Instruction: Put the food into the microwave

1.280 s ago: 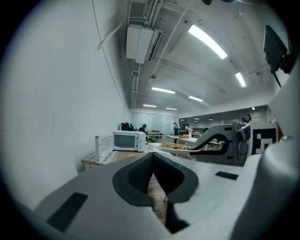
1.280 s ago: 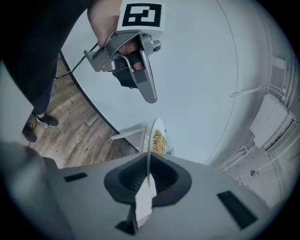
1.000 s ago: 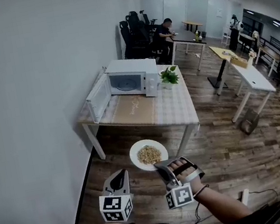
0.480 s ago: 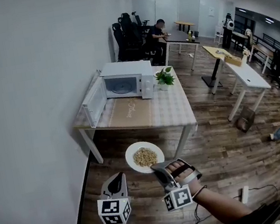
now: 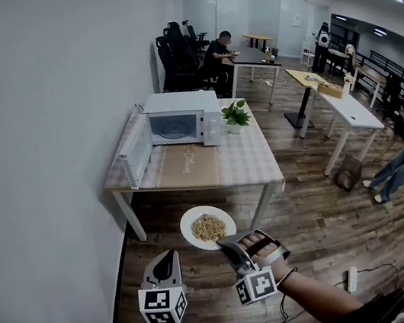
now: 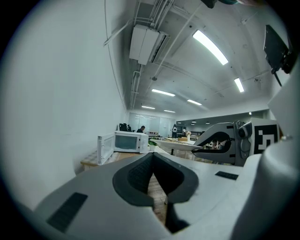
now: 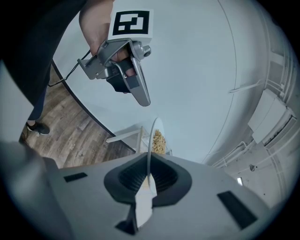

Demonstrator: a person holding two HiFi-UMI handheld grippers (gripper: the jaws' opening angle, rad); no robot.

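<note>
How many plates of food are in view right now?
1. The plate of food is clamped at its rim in the right tongs, held over the floor short of the table with the open microwave. Part of the microwave's interior is hidden.

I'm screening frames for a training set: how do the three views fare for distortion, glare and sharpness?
Head view: evenly lit, sharp, though the wide lens bows the white wall and wooden floor; white round plate of noodles clear. Left gripper view: fisheye, black corners, ceiling strip lights blown out, white microwave tiny. Right gripper view: same black corners, scene rolled sideways, plate edge-on.
</note>
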